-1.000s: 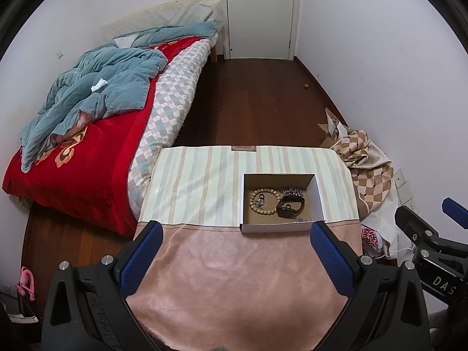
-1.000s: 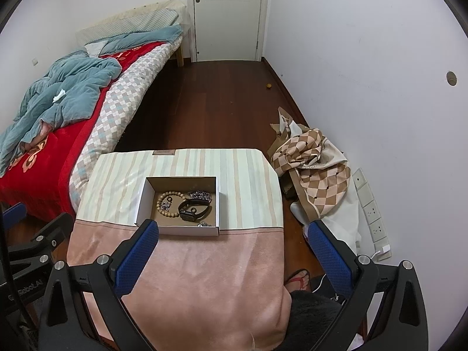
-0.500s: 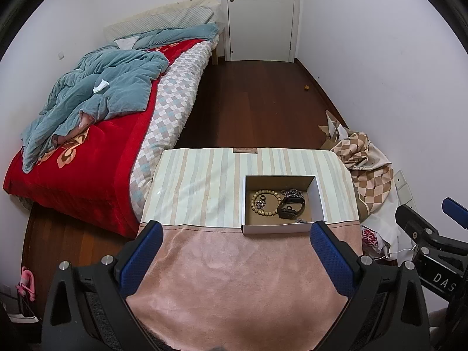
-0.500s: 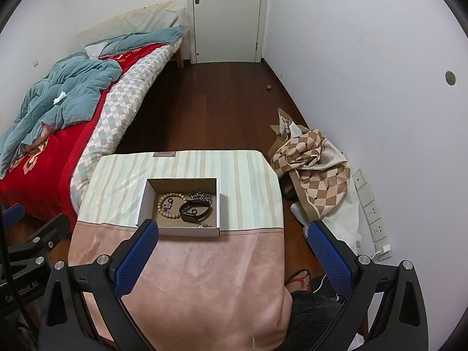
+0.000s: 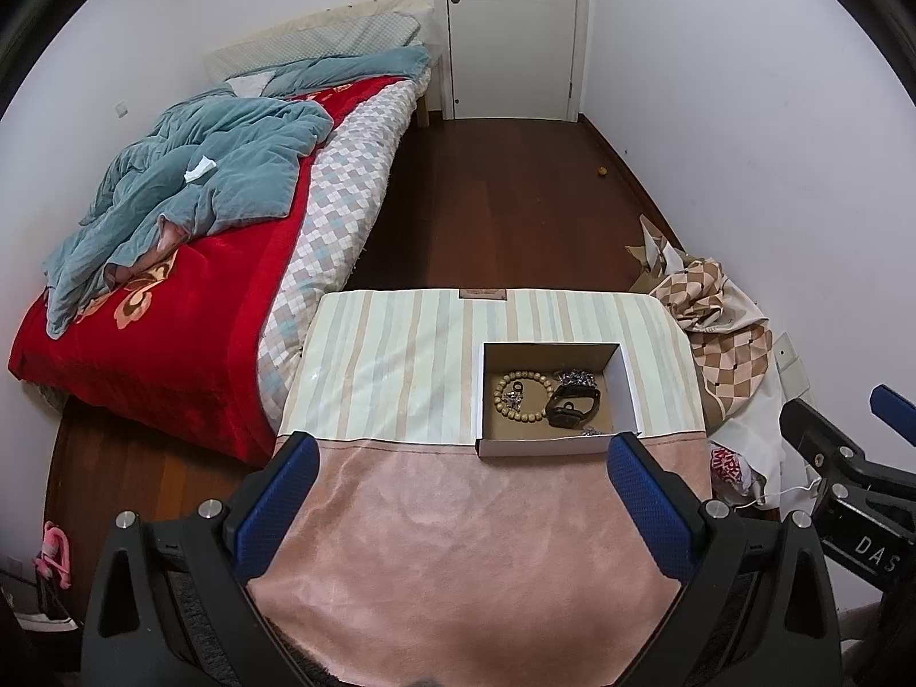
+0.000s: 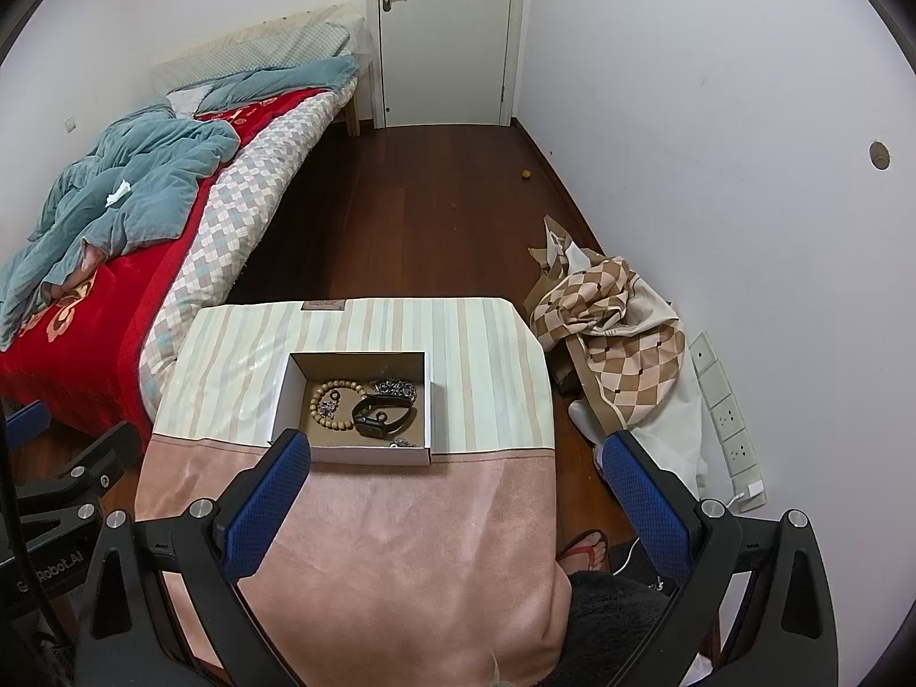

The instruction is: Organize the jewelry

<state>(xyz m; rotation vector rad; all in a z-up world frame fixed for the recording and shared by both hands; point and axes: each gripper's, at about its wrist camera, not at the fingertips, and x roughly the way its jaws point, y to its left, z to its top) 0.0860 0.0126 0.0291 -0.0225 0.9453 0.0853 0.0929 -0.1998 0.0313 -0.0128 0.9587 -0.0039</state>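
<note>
Ahead of your left gripper [image 5: 458,481], an open white cardboard box [image 5: 549,446] sits upright. Inside it lie a tan beaded bracelet [image 5: 518,397], a black smartwatch [image 5: 572,407] beside it, and a silver chain [image 5: 575,378] behind.

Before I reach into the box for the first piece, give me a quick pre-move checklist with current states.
1. Left tool open and empty: ok.
2. Right tool open and empty: ok.
3. Cardboard box uncovered, sitting flat on the tablecloth: ok.
4. Wooden bead bracelet and black smartwatch visible and reachable from above: ok.
5. Silver chain bracelet free of the smartwatch: cannot tell, they lie close together.
6. Separate destination for sorted pieces in view: not ok.
</note>
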